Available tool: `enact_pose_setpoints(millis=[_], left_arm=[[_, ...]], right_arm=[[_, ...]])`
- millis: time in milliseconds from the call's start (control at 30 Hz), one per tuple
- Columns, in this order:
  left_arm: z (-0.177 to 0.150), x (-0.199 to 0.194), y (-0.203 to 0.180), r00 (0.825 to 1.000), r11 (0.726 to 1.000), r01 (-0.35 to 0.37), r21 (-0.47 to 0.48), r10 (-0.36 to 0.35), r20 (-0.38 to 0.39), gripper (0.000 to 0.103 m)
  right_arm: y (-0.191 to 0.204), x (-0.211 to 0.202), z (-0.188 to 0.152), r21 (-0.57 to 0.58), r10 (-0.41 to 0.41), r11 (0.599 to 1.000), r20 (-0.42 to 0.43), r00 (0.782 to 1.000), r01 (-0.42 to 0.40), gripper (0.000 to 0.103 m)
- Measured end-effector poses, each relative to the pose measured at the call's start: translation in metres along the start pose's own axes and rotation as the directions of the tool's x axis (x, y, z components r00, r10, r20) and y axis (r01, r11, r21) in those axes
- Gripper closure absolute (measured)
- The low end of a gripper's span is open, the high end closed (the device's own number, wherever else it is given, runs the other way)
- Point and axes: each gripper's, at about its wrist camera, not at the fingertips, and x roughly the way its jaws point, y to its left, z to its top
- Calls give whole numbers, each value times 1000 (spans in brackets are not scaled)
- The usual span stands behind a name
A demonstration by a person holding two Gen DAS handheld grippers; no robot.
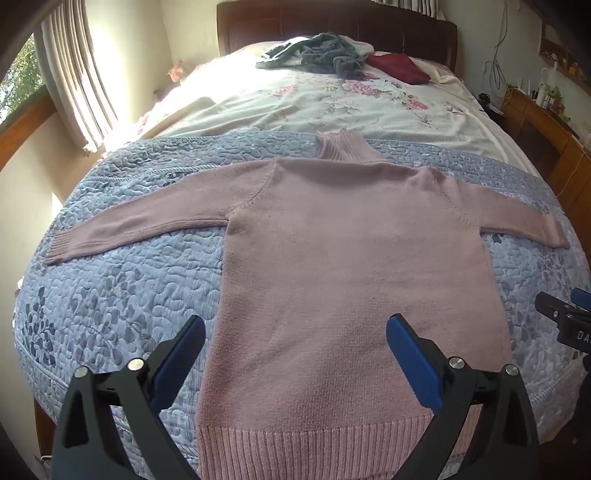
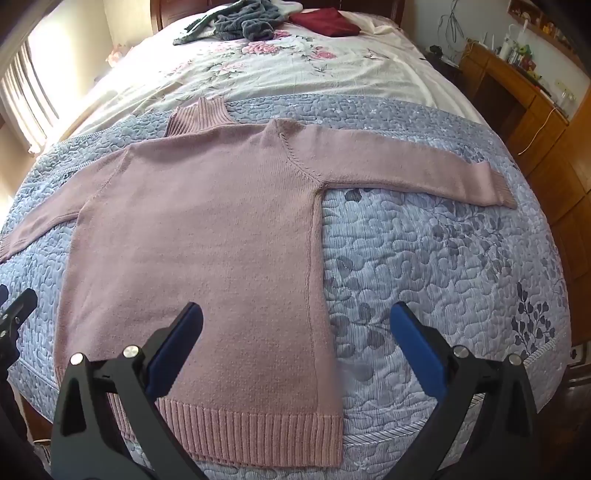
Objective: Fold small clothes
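Observation:
A pink knitted turtleneck sweater [image 1: 347, 258] [image 2: 207, 236] lies flat on the blue quilted bedspread [image 1: 122, 295] [image 2: 424, 266], both sleeves spread out sideways and its ribbed hem at the bed's near edge. My left gripper [image 1: 295, 328] hovers open above the sweater's lower left part, its fingers spanning the left side seam. My right gripper [image 2: 295, 317] hovers open above the lower right side seam, holding nothing. The right gripper's tip shows at the right edge of the left wrist view [image 1: 565, 317].
Beyond the quilt lies a floral sheet [image 1: 332, 107] [image 2: 295, 70]. A grey garment [image 1: 332, 55] [image 2: 240, 22] and a dark red one [image 1: 399, 66] [image 2: 325, 22] lie near the headboard. A wooden dresser [image 2: 517, 96] stands right, a curtained window [image 1: 74, 74] left.

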Motion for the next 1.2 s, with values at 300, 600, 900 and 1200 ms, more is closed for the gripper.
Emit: enact_pose_setpoints(millis=[300, 600, 900, 1200], left_arm=[[-1, 3, 0, 1000, 1000, -8, 2, 8, -5, 4], [1, 4, 1, 1000, 1000, -12, 5, 12, -8, 4], [0, 5, 2, 1000, 1000, -15, 8, 15, -8, 4], [-1, 4, 4, 1000, 1000, -17, 10, 17, -10, 4]], right_arm=[[-4, 4, -3, 2, 8, 1000, 1, 1000, -8, 3], [-7, 6, -1, 5, 13, 1000, 2, 1000, -14, 3], [-1, 2, -1, 1, 17, 1000, 6, 1000, -17, 3], [0, 1, -1, 0, 18, 1000, 6, 1000, -18, 3]])
